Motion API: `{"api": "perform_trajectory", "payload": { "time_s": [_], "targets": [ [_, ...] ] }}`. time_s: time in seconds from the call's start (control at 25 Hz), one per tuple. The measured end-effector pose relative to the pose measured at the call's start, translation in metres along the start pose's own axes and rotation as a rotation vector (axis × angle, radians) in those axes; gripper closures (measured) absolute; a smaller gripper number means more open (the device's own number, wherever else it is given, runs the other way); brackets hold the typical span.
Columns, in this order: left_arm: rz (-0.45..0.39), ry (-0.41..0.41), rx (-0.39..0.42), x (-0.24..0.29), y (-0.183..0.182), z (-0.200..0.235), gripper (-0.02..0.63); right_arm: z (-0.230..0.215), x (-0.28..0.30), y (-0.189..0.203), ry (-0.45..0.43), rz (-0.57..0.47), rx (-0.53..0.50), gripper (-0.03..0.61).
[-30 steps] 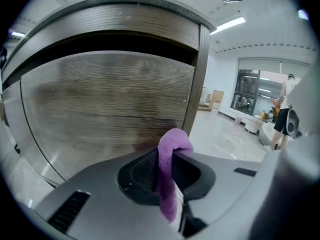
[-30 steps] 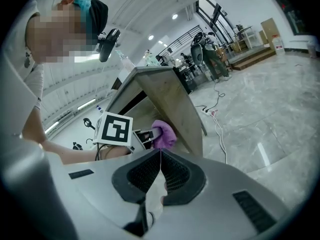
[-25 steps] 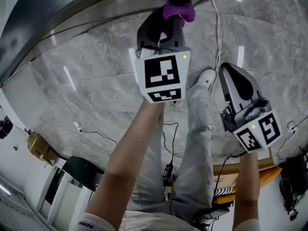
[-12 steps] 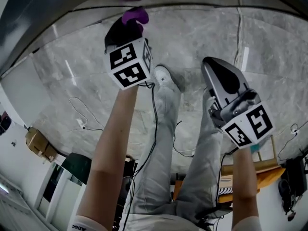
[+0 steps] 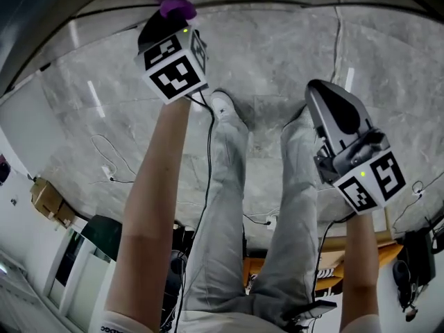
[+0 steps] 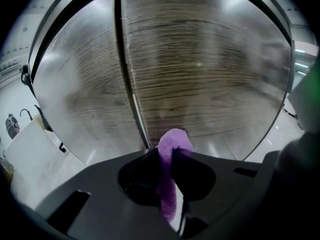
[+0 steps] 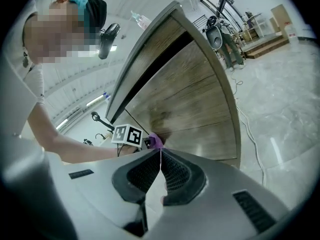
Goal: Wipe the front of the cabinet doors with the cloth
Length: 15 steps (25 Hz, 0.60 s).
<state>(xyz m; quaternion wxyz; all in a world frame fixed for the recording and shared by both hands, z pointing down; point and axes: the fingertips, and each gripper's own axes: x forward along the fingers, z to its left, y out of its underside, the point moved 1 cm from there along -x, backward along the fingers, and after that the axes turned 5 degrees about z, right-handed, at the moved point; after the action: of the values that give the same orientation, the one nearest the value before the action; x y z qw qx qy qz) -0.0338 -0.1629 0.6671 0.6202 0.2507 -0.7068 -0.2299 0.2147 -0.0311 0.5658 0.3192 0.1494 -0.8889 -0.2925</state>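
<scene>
My left gripper [image 5: 166, 19] is shut on a purple cloth [image 6: 172, 146] and presses it against the wooden cabinet doors [image 6: 200, 74], just right of the dark seam between two doors [image 6: 131, 91]. In the head view the cloth [image 5: 177, 7] shows at the gripper's tip, at the cabinet's lower edge [image 5: 83, 5]. My right gripper [image 5: 331, 109] hangs lower right, away from the cabinet, its jaws shut with nothing between them [image 7: 160, 160]. The right gripper view shows the left gripper's marker cube [image 7: 127, 135], the cloth [image 7: 155, 141] and the cabinet front [image 7: 190, 99].
The person's legs and white shoe [image 5: 223, 105] stand on the grey marble floor [image 5: 277, 54]. Cables [image 5: 111, 165] trail over the floor. A cardboard box [image 5: 47, 201] and dark bin [image 5: 111, 236] sit at the left, a wooden pallet [image 5: 326, 262] at the right.
My left gripper has carried the cloth leftward along the cabinet front over the last second. The right gripper has drifted only slightly.
</scene>
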Motion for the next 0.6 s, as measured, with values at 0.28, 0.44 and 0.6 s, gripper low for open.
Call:
{"api": "perform_trajectory", "payload": {
  "time_s": [0.28, 0.44, 0.6],
  "targets": [
    [-0.021, -0.014, -0.055, -0.011, -0.011, -0.08, 0.568, -0.054, -0.056, -0.003, 0.025, 0.004, 0.004, 0.551],
    [-0.022, 0.021, -0.083, -0.017, -0.015, -0.153, 0.568, -0.079, -0.087, -0.008, 0.028, -0.004, 0.006, 0.551],
    [-0.024, 0.103, -0.041, -0.022, -0.021, -0.23, 0.568, -0.103, -0.114, -0.012, 0.041, -0.02, 0.021, 0.551]
  ]
}}
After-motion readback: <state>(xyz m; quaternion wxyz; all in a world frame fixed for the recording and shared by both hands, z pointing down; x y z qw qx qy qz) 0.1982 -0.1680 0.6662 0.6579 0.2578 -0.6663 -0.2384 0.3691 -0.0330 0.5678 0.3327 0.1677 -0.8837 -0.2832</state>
